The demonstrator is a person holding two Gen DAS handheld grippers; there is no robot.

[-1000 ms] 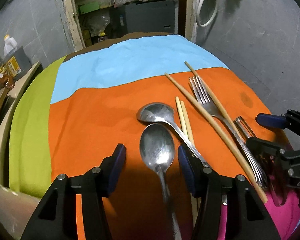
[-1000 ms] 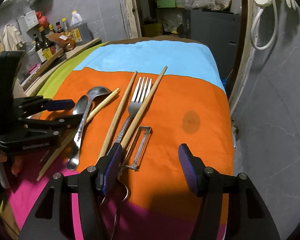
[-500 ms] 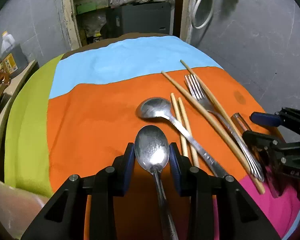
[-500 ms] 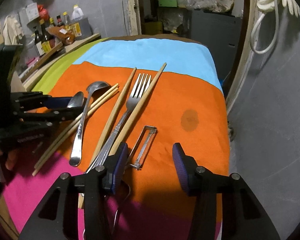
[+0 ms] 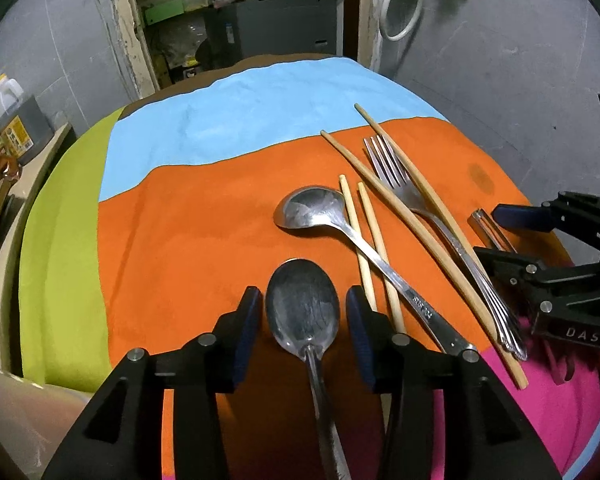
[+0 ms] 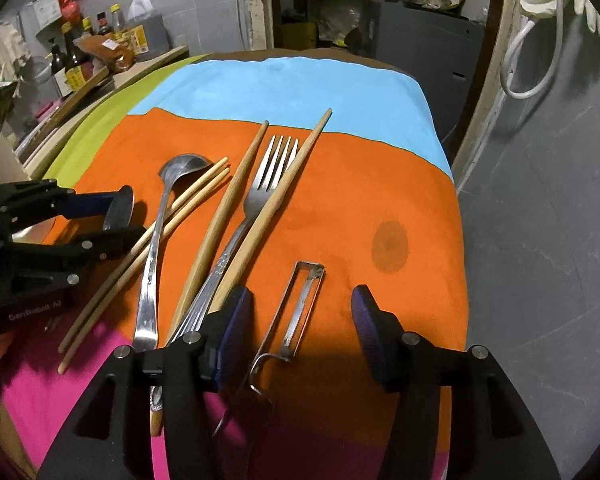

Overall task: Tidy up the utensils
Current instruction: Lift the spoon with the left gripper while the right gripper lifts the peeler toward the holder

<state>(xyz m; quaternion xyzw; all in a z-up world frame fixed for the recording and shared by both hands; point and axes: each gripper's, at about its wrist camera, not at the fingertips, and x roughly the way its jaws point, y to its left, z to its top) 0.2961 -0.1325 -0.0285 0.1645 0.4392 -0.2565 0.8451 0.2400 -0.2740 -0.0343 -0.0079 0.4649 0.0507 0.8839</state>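
In your left wrist view, your left claw sits low over the bench, its jaws narrowed to either side of the near spoon. The pads flank the bowl with a sliver of cloth showing on each side, so I judge the spoon bracketed, not gripped; its handle runs back under the claw. You hold the claw level and pointing straight along the spoon, which suits a pinch across the bowl. Ahead and to the right lies the ladle spoon, its handle crossing the thin chopsticks. Further right, the fork lies between the thick chopsticks.

In your right wrist view, your right claw is wide open and holds nothing. The peeler lies between its jaws, nearer the left one, apart from both. The left jaw overlaps the near ends of the fork and thick chopsticks, though whether it touches them I cannot tell. You keep this claw low and tilted down toward the cloth, probably staged for the peeler once the spoon is sorted.
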